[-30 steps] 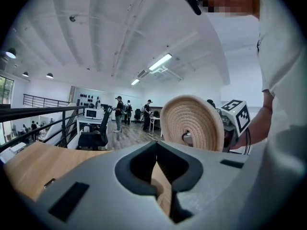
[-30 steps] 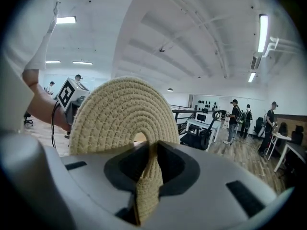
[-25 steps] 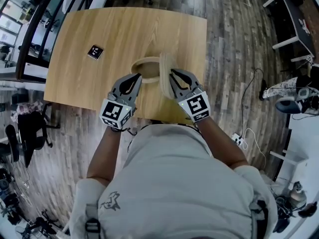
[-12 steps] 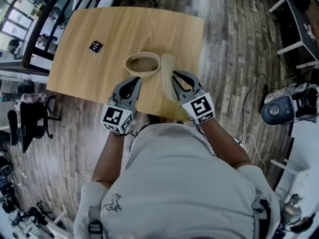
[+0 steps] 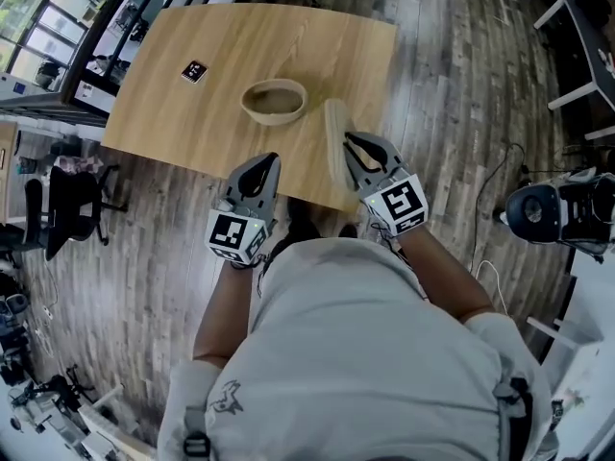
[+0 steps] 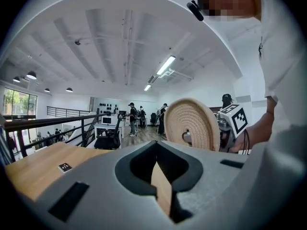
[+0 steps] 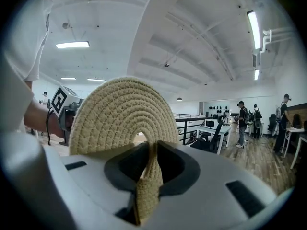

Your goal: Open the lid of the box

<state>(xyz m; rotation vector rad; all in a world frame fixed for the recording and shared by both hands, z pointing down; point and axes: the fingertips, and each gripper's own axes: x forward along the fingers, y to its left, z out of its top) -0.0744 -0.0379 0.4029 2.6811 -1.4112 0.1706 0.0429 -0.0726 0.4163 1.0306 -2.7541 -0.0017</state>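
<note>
Head view: the right gripper [image 5: 348,152] is holding the woven lid [image 5: 335,140] on edge, near-right of the open box [image 5: 274,101]. Left gripper view: the left gripper [image 6: 158,171] is pressing together, empty. Right gripper view: jaws are pinching the lid's rim. Opening looks done; next, laying it flat.

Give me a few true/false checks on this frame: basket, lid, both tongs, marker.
1. The basket stands open on the table. True.
2. The left tongs are shut and empty. True.
3. The lid lies flat on the table. False: the right tongs grip it, standing on edge.
4. The marker lies inside the basket. False: it lies on the table, apart from the basket.
</note>
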